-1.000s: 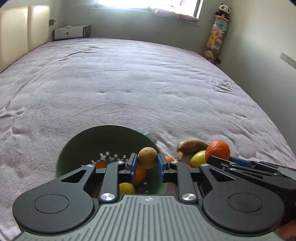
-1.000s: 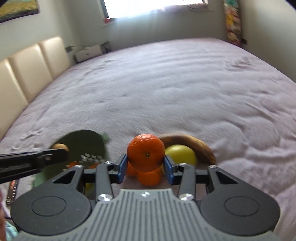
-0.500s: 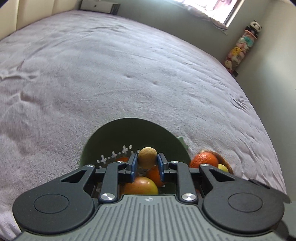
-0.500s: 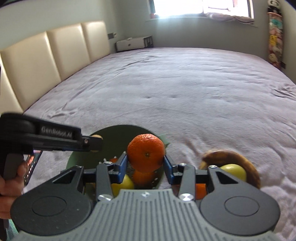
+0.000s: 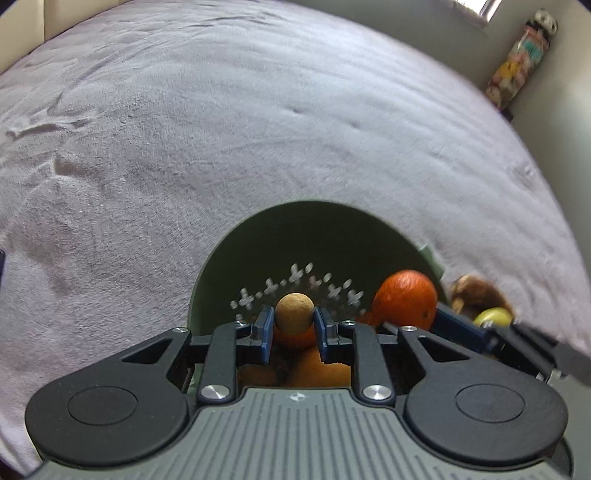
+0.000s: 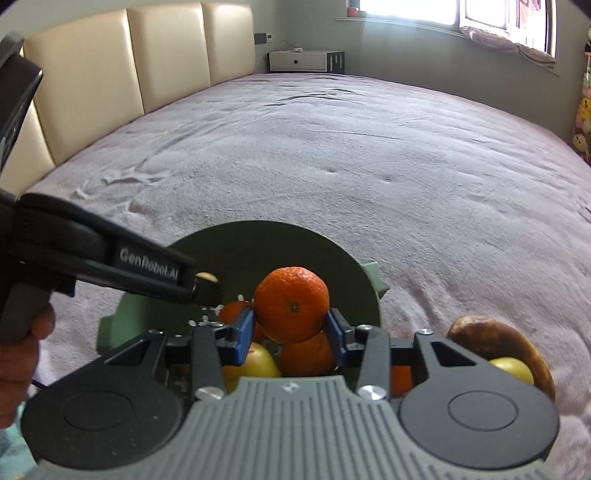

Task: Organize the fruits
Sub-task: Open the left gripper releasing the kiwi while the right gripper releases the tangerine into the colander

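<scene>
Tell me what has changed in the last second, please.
Both tongs moved over the green colander: the right tongs carried the orange leftward from above the brown bowl, and the left tongs brought the small brown fruit further in. Both grips are unchanged; nothing was released.

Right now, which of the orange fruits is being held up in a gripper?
The big tangerine pinched in the right gripper, above the green bowl. The other orange ones lie loose in the bowl beneath it.

A wide bed with a wrinkled lilac blanket [image 6: 332, 155] is seen. A cream padded headboard [image 6: 122, 62], a small white cabinet [image 6: 304, 61] and a bright window [image 6: 454, 14] are shown behind it.
</scene>
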`<state>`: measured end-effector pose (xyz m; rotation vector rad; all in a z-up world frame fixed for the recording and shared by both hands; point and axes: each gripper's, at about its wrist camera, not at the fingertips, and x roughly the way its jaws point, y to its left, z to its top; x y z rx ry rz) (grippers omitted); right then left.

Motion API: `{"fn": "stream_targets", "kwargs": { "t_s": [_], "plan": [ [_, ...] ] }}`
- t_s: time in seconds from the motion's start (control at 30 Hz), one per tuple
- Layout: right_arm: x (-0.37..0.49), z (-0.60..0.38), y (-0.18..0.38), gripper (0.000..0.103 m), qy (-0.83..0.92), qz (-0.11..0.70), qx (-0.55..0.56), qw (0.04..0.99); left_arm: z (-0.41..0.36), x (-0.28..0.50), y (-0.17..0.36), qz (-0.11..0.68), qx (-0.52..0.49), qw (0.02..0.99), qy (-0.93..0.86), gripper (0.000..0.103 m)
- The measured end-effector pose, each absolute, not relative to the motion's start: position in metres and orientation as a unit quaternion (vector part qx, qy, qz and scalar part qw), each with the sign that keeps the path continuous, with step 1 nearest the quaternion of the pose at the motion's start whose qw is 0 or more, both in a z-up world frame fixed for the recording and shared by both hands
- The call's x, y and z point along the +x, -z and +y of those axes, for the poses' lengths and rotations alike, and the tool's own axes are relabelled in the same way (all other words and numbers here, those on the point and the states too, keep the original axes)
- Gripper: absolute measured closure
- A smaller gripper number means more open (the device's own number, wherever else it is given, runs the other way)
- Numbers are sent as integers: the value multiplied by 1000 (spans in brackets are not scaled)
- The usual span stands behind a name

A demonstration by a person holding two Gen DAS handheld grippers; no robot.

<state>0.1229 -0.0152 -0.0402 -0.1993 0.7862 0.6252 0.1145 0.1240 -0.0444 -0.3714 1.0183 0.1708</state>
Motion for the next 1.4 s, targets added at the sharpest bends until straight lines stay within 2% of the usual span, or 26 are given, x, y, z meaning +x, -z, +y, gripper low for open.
{"fn": "stream_targets", "kwargs": {
  "t_s": [0.1,0.37,0.6,0.7,0.93,1.23,1.4],
  "plan": [
    [130,-12,47,64,-298,378,-103,871,118,117,49,503,-144,847,-91,77],
    [135,2,61,64,-311,372,-140,863,122,119,57,524,-131,834,-108,77],
    [137,2,69,64,-312,379,-147,859,116,120,59,529,-117,834,-105,77],
    [137,4,69,69,-312,378,-150,859,116,121,59,529,-117,834,-104,77],
    [132,1,63,67,-308,368,-146,865,118,120,59,529,-115,834,-108,77],
    [126,-4,56,66,-302,361,-142,871,118,118,57,532,-118,831,-114,68],
    [123,-10,46,61,-295,350,-138,878,115,115,48,520,-119,839,-107,64]
  ]
}}
